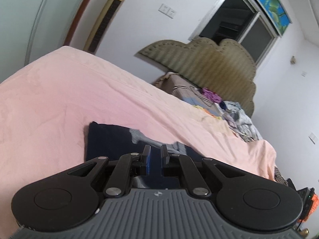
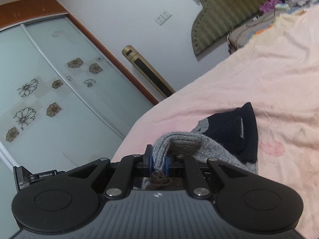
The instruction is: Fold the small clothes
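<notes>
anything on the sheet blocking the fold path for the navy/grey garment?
Nothing visible. The right gripper is already clamped on the garment at its grey edge, and the pink sheet around it is bare. The clothes pile sits far off by the headboard.

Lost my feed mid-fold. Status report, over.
Right gripper shut on grey edge of the small garment. Left gripper shut on its dark fabric. Garment partly lifted off pink bedsheet. Nothing in the way.

left hand-held gripper [image 1: 156, 157]: matte black linkage arms, silver pivot screws, blue pads, ribbed grey body showing.
right hand-held gripper [image 2: 159, 161]: matching build, white logo showing.
</notes>
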### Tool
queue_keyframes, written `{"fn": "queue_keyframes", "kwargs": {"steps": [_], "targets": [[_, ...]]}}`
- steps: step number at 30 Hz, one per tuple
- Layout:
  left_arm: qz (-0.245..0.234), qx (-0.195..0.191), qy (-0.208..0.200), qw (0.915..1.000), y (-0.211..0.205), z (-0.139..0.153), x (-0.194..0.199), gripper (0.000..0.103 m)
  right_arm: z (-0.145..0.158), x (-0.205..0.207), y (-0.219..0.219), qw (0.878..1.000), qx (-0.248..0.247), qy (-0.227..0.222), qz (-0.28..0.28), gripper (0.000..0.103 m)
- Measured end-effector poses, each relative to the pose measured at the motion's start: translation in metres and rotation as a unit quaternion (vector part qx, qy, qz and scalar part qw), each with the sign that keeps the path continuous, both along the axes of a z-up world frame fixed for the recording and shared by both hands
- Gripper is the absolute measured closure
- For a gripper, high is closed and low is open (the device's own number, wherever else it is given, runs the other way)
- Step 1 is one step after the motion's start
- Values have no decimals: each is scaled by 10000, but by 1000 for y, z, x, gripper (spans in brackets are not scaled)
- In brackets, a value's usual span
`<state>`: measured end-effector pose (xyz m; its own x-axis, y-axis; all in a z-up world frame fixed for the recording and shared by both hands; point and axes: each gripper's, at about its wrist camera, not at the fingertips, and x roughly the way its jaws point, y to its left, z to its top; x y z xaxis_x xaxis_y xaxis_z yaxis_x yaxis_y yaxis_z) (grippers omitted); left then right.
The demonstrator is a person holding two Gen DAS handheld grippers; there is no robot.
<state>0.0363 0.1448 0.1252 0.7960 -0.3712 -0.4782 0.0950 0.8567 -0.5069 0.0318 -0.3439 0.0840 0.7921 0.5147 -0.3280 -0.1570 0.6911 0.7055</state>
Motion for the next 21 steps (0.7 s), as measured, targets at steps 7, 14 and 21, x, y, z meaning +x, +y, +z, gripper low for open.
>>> {"fn": "queue_keyframes", "kwargs": {"steps": [7,14,21], "targets": [[-538,14,687,9962,-7,-36,21,33,-25,19,-8,9994,233,274,3,91],[-619,133,1033,9926,-10,-70,29,16,-36,26,-10,9988,139,473,-17,91],[-965,110,1530,9834,-26,-103,57,57,-44,27,-15,9981,215,580,-73,91]]}}
